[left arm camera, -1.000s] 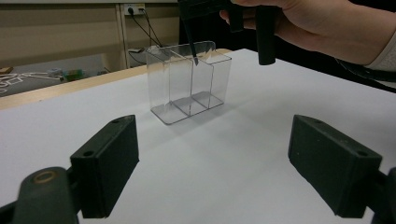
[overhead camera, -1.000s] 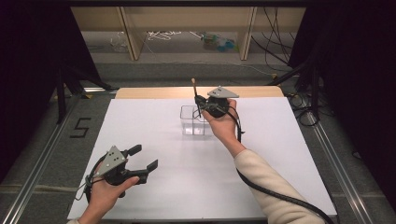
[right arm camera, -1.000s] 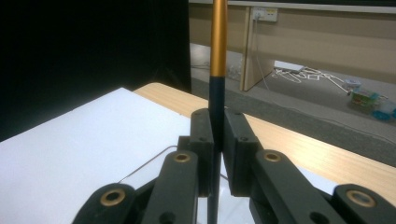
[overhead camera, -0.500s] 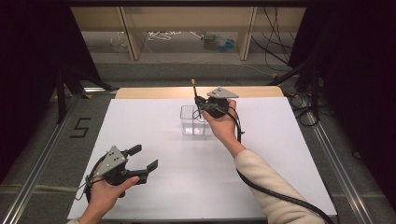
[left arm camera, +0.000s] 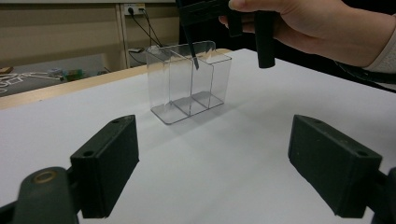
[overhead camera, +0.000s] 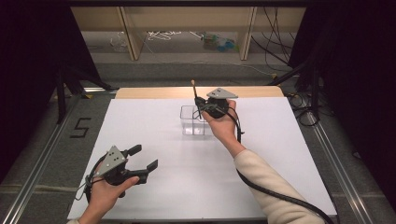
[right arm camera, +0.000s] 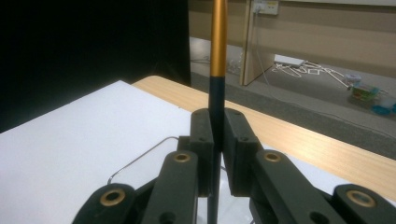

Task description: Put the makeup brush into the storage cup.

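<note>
nothing has shifted over the last second: my right gripper (overhead camera: 203, 105) still hangs over the clear organizer (overhead camera: 194, 120), jaws clamped on the pen (right arm camera: 216, 70). so i judge the drop is not yet made. the pen stands upright between the pads, tip just inside the organizer's rim. my left gripper (overhead camera: 140, 158) rests open, well apart from the organizer.
</note>
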The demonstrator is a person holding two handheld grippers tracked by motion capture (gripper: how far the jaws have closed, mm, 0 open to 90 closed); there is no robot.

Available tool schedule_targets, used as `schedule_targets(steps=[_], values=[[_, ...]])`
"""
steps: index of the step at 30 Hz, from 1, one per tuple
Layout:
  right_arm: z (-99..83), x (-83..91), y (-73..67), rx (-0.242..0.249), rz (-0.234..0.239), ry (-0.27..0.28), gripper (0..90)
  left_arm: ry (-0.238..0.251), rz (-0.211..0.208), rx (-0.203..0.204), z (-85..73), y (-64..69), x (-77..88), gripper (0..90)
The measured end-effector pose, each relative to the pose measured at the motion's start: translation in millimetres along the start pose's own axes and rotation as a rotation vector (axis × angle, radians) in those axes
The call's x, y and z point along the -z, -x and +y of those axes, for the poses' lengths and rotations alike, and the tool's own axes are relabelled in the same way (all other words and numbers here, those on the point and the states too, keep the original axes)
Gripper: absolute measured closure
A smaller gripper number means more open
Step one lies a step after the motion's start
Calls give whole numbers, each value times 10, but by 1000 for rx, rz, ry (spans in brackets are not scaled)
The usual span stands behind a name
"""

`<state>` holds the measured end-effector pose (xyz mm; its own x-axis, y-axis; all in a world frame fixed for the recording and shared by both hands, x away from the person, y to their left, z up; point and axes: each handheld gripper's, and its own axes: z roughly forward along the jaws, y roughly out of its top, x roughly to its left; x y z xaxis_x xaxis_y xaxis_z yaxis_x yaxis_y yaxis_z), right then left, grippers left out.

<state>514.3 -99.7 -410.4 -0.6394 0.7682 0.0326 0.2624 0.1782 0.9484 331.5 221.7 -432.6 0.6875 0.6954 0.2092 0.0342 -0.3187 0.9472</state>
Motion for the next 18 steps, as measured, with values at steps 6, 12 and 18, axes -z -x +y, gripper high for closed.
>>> schedule_targets(steps=[6,12,18], values=[[-9,-8,0,2,0,-4,835,0,0,0,0,0,0,157],[-18,-10,2,-11,0,-14,835,0,0,0,0,-1,1,157],[-26,-13,4,-9,1,-22,835,0,0,0,0,-2,2,157]])
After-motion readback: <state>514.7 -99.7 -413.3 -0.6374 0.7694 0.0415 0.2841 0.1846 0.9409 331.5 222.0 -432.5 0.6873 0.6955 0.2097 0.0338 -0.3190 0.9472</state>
